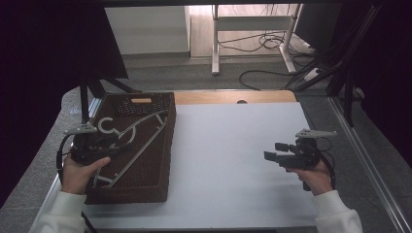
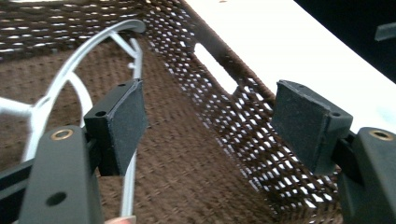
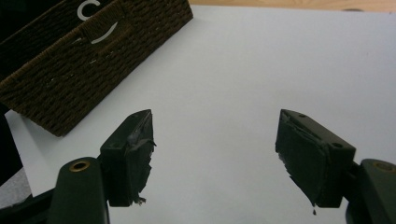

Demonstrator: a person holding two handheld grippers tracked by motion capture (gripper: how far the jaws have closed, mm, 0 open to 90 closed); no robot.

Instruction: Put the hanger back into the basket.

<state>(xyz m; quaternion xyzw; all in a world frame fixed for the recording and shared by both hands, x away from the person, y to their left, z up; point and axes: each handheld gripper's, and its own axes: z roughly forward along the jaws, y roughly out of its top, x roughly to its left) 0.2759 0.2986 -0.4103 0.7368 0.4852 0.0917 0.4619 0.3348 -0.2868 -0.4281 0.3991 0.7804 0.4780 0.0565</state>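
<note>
Basket: a dark brown woven basket (image 1: 145, 189) sits at the left side of the desk (image 1: 233, 160), long side running away from the person. Its wall has a slot handle cut in it, seen in the left gripper view.
Hanger: a pale grey clothes hanger (image 1: 138, 141) lies inside the basket, slanting from the near left corner toward the far right, its hook (image 1: 108, 125) up near the left wall. In the left gripper view its curved arm (image 2: 79, 65) rests on the woven floor.
Left gripper: the left gripper (image 1: 114, 145) is over the basket, held in the person's left hand (image 1: 80, 172), pointing across the basket toward the hanger.
Left fingers: standing wide apart with nothing gripped; one pad (image 2: 128, 123) sits in front of the hanger's thin bar, but whether it touches the bar I cannot tell. The other pad (image 2: 301, 123) is over the basket's mesh wall.
Right gripper: the right gripper (image 1: 274, 151) is well away from the basket, over the bare right part of the desk, in the person's right hand (image 1: 316, 177), pointing left.
Right fingers: spread wide, empty; bare white desk shows between the two worn pads (image 3: 137, 156).
Desk: white top with a wooden strip along the far edge.
Sleeves: white cuffs on both forearms.
</note>
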